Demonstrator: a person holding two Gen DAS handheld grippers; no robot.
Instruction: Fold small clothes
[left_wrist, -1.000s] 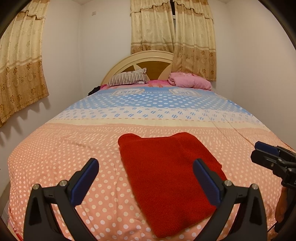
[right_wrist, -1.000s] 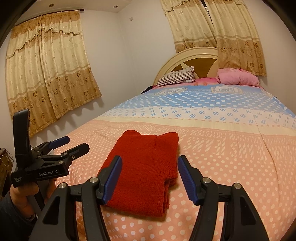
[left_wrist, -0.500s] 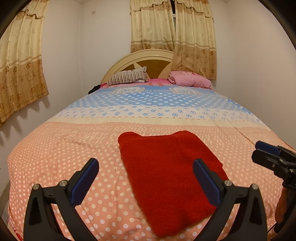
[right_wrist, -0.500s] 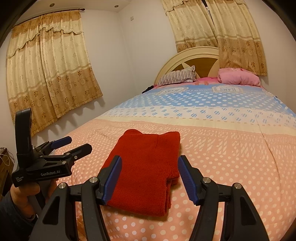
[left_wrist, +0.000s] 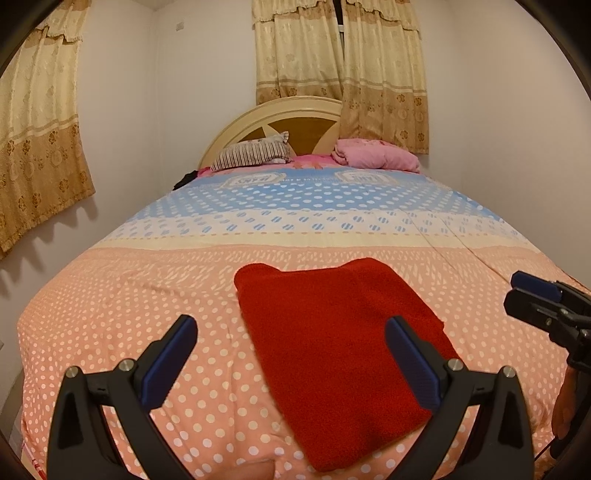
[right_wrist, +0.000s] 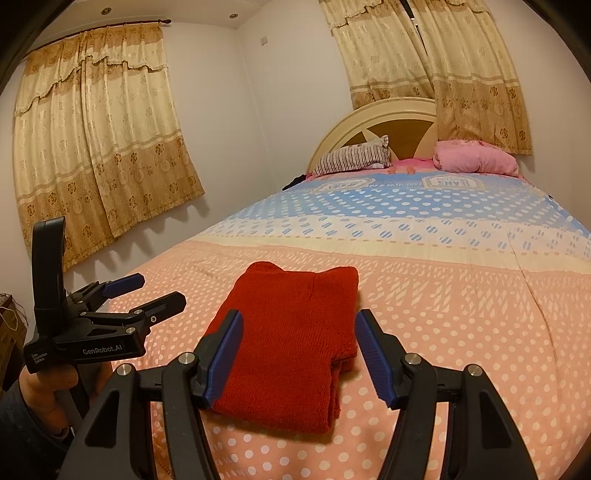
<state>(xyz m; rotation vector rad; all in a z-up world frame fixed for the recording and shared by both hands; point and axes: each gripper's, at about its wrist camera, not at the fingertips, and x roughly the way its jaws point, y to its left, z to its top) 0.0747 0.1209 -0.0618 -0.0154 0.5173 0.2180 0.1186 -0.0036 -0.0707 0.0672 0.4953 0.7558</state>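
A red knit garment (left_wrist: 332, 350) lies folded into a flat rectangle on the pink polka-dot part of the bed cover (left_wrist: 147, 295). It also shows in the right wrist view (right_wrist: 291, 339). My left gripper (left_wrist: 291, 354) is open and empty, held just above the near end of the garment. My right gripper (right_wrist: 299, 350) is open and empty, also held over the garment's near edge. Each gripper shows in the other's view: the right gripper (left_wrist: 535, 295) at the right edge, the left gripper (right_wrist: 147, 295) at the left.
The bed runs away from me to a rounded headboard (left_wrist: 295, 122). A striped pillow (left_wrist: 251, 155) and a pink pillow (left_wrist: 373, 155) lie at the head. Walls and gold curtains (right_wrist: 96, 155) close in on the left and behind the bed.
Both grippers have drifted very slightly; the garment sits a touch higher in the right wrist view. Nothing was gripped or released.
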